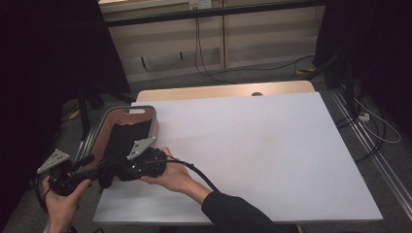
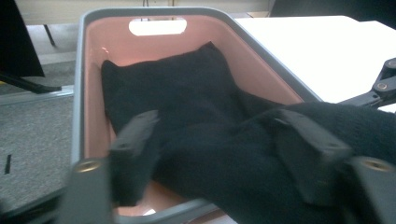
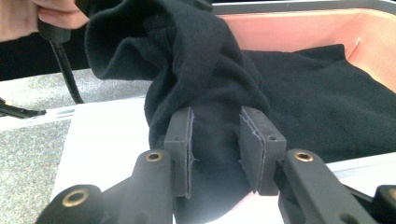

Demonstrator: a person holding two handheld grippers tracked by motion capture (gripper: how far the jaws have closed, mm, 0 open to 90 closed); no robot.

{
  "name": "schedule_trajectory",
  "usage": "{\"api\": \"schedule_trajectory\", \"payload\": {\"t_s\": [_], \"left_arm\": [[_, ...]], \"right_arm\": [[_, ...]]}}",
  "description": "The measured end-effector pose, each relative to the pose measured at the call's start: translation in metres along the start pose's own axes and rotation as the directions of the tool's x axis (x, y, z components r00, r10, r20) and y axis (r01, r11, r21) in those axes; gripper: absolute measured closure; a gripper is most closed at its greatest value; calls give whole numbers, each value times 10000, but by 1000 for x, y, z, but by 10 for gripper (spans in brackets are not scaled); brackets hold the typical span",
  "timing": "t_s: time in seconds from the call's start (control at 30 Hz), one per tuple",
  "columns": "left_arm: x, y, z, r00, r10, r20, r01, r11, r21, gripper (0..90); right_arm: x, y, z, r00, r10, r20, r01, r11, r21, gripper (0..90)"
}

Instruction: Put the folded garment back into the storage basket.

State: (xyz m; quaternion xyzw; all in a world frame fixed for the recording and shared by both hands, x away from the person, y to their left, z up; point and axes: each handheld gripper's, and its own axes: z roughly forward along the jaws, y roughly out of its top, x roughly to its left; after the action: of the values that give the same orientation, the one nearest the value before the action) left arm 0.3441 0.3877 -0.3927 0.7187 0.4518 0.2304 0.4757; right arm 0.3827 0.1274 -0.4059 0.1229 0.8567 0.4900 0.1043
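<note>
A black fleece cloth (image 1: 124, 138) lies in a pink basket (image 1: 127, 108) with a grey rim at the table's left edge. One end of the cloth hangs out over the near rim. My right gripper (image 1: 115, 172) is shut on that end, and in the right gripper view the bunched cloth (image 3: 196, 60) is pinched between its pads (image 3: 215, 121). My left gripper (image 1: 96, 171) reaches in from the lower left. Its jaws (image 2: 215, 121) stand apart around the cloth (image 2: 187, 93) above the basket rim (image 2: 79, 93), and I see no squeeze.
The white table top (image 1: 252, 145) stretches wide to the right of the basket. Dark curtains hang on both sides, and a stand leg (image 1: 85, 116) rises left of the basket. Cables (image 1: 374, 126) trail on the floor at the right and behind the table.
</note>
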Motion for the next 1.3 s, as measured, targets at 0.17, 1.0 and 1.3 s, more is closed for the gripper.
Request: {"api": "schedule_trajectory", "payload": {"t_s": [0.17, 1.0, 1.3], "left_arm": [[1, -1, 2, 9975, 197, 681, -212, 9995, 213, 797], [55, 21, 26, 9998, 11, -223, 6, 9972, 745, 857], [51, 18, 25, 9999, 138, -91, -129, 9957, 922, 849]], "right_arm": [[-1, 1, -1, 9995, 197, -232, -199, 9998, -65, 714], [-7, 18, 16, 9894, 1245, -744, -1264, 9918, -211, 867], [-24, 13, 11, 9902, 1315, -474, -1310, 9913, 150, 870]]}}
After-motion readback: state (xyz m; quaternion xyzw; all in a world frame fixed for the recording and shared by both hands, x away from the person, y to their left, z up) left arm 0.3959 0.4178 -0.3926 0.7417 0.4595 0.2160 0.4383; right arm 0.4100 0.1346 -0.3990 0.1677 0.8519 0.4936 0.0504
